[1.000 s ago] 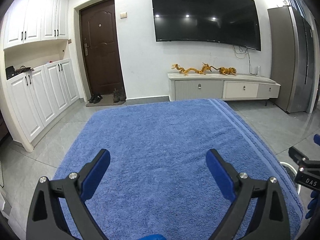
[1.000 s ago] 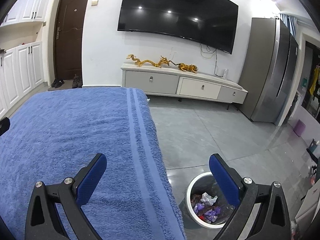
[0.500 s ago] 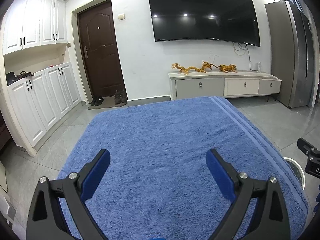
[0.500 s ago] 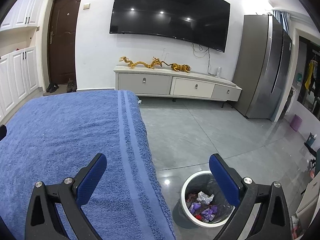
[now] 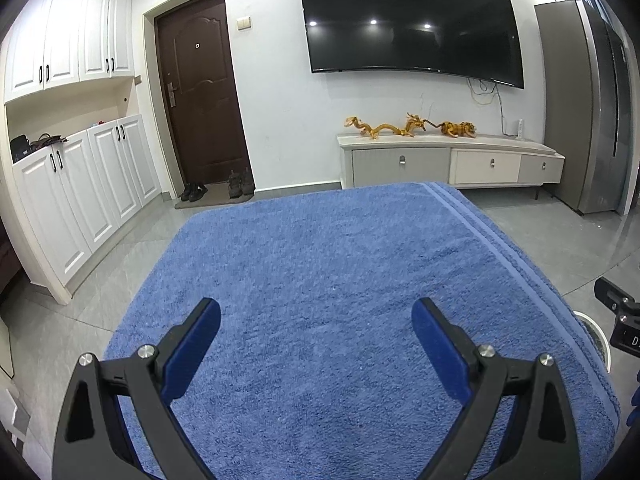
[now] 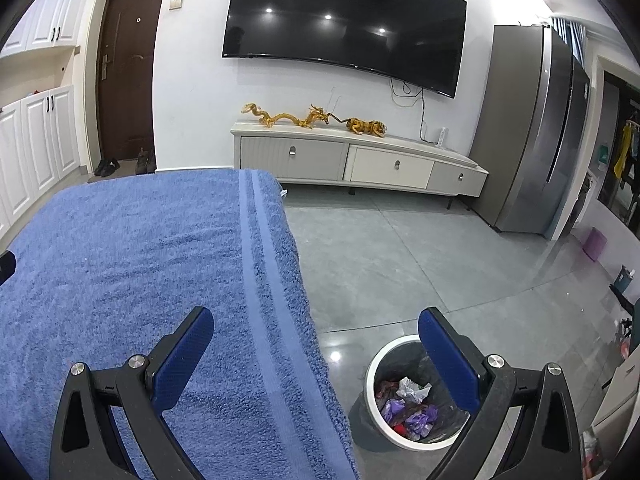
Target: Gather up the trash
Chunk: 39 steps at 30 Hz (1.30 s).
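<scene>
We hold both grippers above the blue towel [image 5: 340, 280] that covers the tabletop. The left gripper [image 5: 316, 332] has its jaws spread wide with nothing between them, and the right gripper [image 6: 316, 340] is the same: jaws apart, empty. The trash [image 6: 408, 408], crumpled white and purple wrappers, lies in the white bin [image 6: 374, 364] on the floor just beside the towel's right edge, under our right gripper. We see no loose scraps on the towel, so we judge the collecting is near its end or done. To do this step well, we scan the whole towel and the floor around the bin for any missed piece, keeping the jaws open and clear of the cloth so we do not snag it.
</scene>
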Motion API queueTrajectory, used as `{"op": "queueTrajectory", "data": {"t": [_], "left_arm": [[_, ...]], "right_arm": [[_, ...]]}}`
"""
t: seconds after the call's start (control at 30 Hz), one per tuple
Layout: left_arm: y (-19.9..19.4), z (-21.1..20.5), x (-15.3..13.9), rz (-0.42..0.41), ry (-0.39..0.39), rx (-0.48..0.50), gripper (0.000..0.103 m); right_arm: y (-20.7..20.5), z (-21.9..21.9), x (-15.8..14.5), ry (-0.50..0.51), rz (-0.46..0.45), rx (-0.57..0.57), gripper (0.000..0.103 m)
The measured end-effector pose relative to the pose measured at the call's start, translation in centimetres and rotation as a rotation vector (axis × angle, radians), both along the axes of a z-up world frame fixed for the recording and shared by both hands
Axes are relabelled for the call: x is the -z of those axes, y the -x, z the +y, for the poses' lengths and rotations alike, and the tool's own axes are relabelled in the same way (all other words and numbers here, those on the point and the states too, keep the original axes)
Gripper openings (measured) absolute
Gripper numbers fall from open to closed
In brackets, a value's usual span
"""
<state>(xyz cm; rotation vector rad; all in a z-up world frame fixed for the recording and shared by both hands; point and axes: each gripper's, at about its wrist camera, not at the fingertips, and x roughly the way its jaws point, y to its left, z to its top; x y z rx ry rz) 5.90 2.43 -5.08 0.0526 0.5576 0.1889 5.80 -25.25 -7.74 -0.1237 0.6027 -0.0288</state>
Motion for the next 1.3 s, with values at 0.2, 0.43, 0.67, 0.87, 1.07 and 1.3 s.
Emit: {"op": "queueTrajectory", "data": {"t": [0.2,0.43,0.67,0.87,1.07,1.3], "left_arm": [[-0.1,0.3,0.4,0.013,0.013,0.001,0.097],[-0.3,0.6,0.6,0.017,0.021,-0.001,0.097],[-0.5,1.4,1.2,0.028,0.038,-0.008,0.097],[-0.6,1.5,1.6,0.039,0.042,-0.007,0.097],[-0.4,1.6,1.6,0.038,0.044,-0.007,0.097],[-0.4,1.4,1.7,0.038,0.042,-0.002,0.097]], "right_arm": [[-0.4,0.4,0.4,0.010,0.015,-0.009,0.103],[-0.7,0.7,0.4,0.011,0.025,-0.010,0.103],[-1.0,1.1,0.7,0.019,0.036,-0.027,0.103],[-1.1,1.3,0.8,0.020,0.040,-0.031,0.103],[-1.3,1.3,1.0,0.018,0.043,-0.031,0.103],[-1.3,1.3,1.0,0.017,0.041,-0.031,0.103]]}}
